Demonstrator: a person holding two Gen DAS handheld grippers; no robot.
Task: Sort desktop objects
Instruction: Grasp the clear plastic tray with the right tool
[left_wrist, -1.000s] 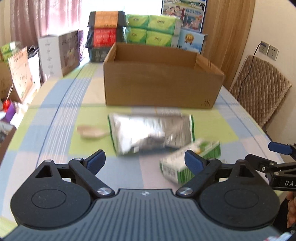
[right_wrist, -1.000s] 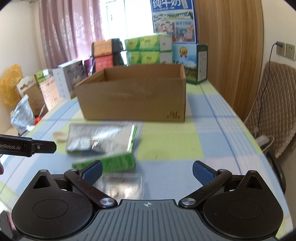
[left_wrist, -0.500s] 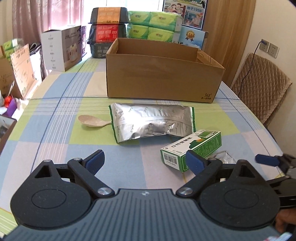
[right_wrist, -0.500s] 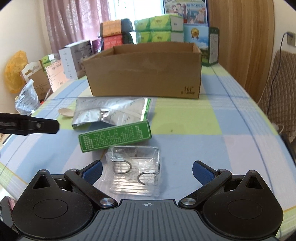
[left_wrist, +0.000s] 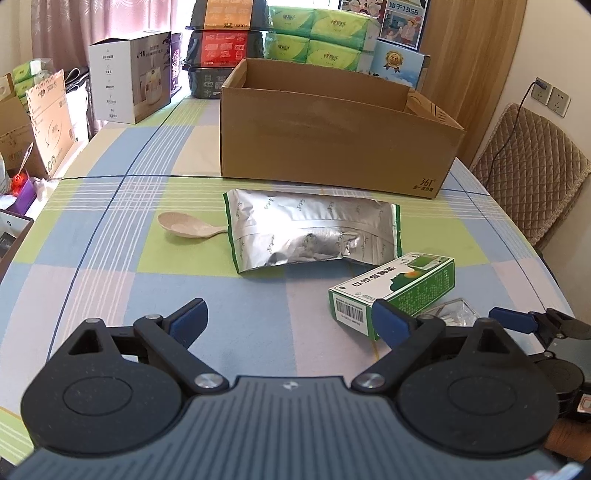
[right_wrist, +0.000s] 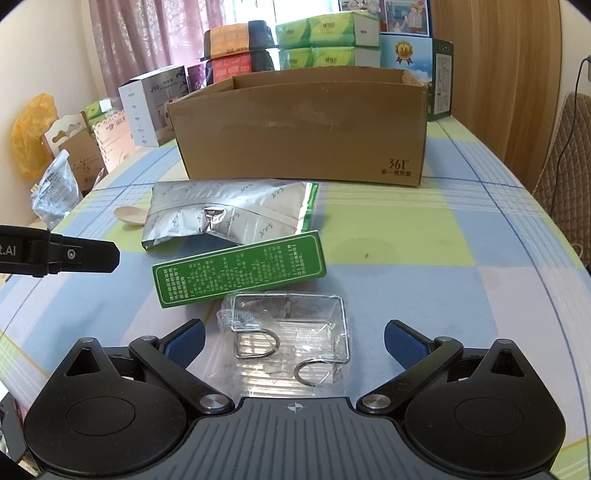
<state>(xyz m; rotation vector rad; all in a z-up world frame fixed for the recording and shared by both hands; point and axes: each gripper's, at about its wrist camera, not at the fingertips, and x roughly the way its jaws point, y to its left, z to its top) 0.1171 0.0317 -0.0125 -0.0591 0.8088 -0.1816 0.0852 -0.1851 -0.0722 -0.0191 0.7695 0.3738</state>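
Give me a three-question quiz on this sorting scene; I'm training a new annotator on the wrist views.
1. True or false: the cardboard box lies beyond the silver pouch.
2. What lies between the open fingers of the right gripper?
A. the beige spoon
B. the clear packet of metal rings
C. the green carton
3. Fill in: the left gripper is ____, with nothing between its fingers.

Key: 1 true; 2 B; 3 open.
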